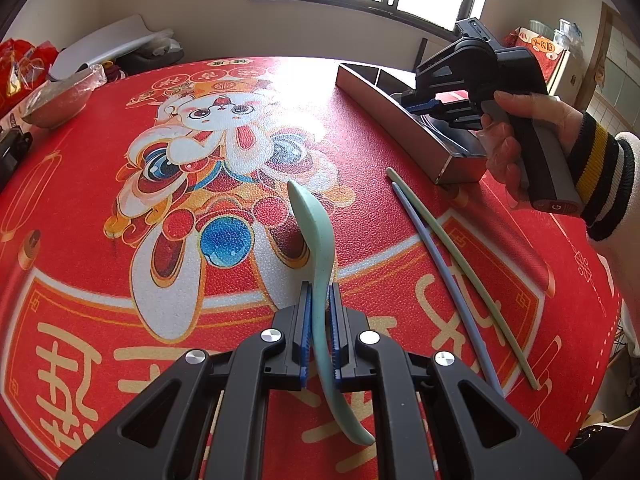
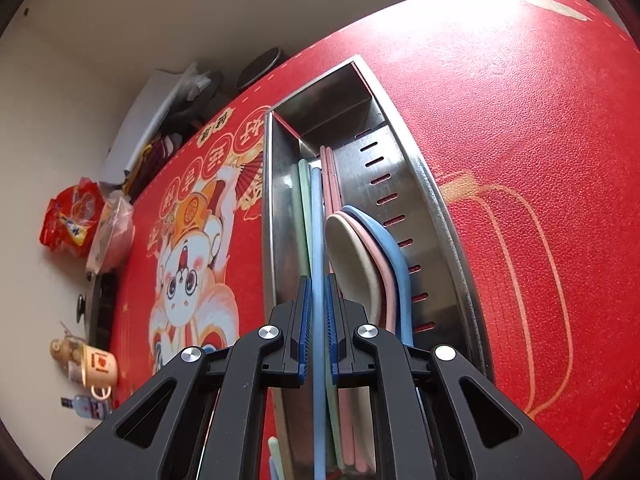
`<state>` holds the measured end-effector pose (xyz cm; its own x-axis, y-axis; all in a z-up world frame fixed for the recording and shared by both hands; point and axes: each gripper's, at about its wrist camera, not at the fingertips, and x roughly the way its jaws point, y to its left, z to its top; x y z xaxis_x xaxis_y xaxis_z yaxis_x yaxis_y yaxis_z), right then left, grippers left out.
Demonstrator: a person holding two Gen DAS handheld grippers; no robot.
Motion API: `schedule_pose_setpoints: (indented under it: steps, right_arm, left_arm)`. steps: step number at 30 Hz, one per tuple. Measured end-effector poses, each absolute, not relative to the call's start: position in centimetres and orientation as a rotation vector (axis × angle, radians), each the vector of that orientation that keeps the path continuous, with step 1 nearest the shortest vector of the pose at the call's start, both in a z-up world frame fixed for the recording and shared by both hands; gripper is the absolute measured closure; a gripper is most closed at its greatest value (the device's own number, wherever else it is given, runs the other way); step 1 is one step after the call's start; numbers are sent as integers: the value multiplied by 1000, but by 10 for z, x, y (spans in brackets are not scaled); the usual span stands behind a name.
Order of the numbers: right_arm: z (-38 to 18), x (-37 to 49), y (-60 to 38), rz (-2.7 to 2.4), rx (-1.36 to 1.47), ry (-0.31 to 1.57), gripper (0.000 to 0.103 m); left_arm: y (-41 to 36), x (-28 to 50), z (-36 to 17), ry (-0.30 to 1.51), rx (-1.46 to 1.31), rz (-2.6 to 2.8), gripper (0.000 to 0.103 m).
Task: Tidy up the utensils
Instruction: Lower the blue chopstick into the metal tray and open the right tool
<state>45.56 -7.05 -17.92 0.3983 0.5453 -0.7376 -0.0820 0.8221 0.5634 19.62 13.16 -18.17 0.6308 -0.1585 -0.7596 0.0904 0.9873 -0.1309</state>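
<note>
My left gripper [image 1: 320,294] is shut on the handle of a mint-green spoon [image 1: 316,224], whose bowl points away over the red tablecloth [image 1: 120,320]. A blue-grey chopstick [image 1: 440,276] and a green chopstick [image 1: 468,268] lie side by side on the cloth to the right. My right gripper [image 2: 317,284], also seen in the left wrist view [image 1: 416,106], is shut on a blue chopstick [image 2: 317,216] that runs lengthwise inside the steel tray [image 2: 436,208]. The tray holds a green chopstick [image 2: 305,200], pink chopsticks [image 2: 329,176] and stacked cream, pink and blue spoons [image 2: 352,256].
The steel tray [image 1: 384,110] stands at the table's right side. A wrapped bowl [image 1: 56,100] and red snack bags [image 1: 20,64] sit at the far left edge. A mug [image 2: 100,364] and a small bottle [image 2: 86,406] stand beyond the table edge. A hand [image 1: 508,148] holds the right gripper.
</note>
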Motion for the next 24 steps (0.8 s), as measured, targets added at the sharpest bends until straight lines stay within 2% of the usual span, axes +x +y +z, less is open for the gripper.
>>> schedule_pose_setpoints:
  steps: [8,14,24]
  right_arm:
    - [-148,438,-79,480,373,993,95]
    - [-153,424,-78,517,251,1074,94]
    - [-165,416,-73,547,274,1125,94]
  left_arm:
    - [131,196,-182,877,-78,-140,94]
    - [129,196,-182,877,-69,-136,94]
    - [130,196,-181,877,-75,-138,94]
